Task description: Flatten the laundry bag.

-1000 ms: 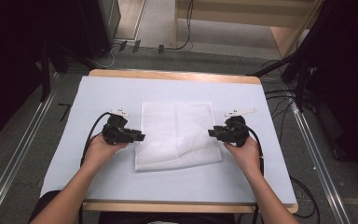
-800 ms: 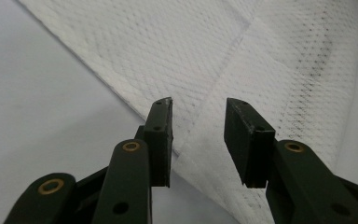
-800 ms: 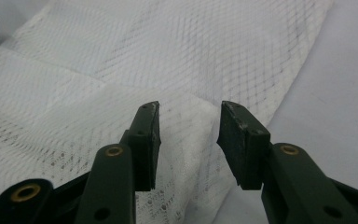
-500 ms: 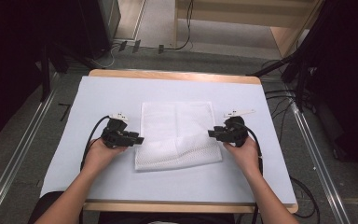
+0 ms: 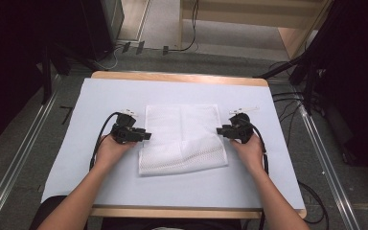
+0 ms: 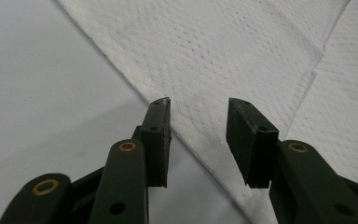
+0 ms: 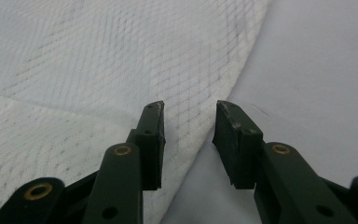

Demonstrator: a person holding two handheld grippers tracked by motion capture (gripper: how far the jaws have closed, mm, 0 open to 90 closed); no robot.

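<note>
A white, dimple-textured cloth (image 5: pixel 182 139), partly folded on itself, lies flat at the middle of the pale blue table cover (image 5: pixel 76 167), its longer sides running away from the person and its nearer part a doubled layer. The left gripper (image 5: pixel 146 135) stands at the cloth's left edge and the right gripper (image 5: pixel 220 130) at its right edge, so the cloth lies between the two tools, inward of each. Both grippers point toward the centre line, roughly opposite one another across the cloth's width, and each is about equally close to its own edge. In the left gripper view the jaws stand moderately apart and hold nothing; the cloth's edge (image 6: pixel 135 86) runs diagonally under them, with one jaw tip at the hem and the other over the fabric. In the right gripper view the jaws also stand apart and empty, straddling the curved right edge (image 7: pixel 223 98), with one jaw over cloth and the other over bare cover. The deciding relation is therefore edge-to-jaw: each hem passes through the jaw gap, so a pinch probably requires lowering and closing rather than further reach. Contact with the fabric cannot be confirmed.
</note>
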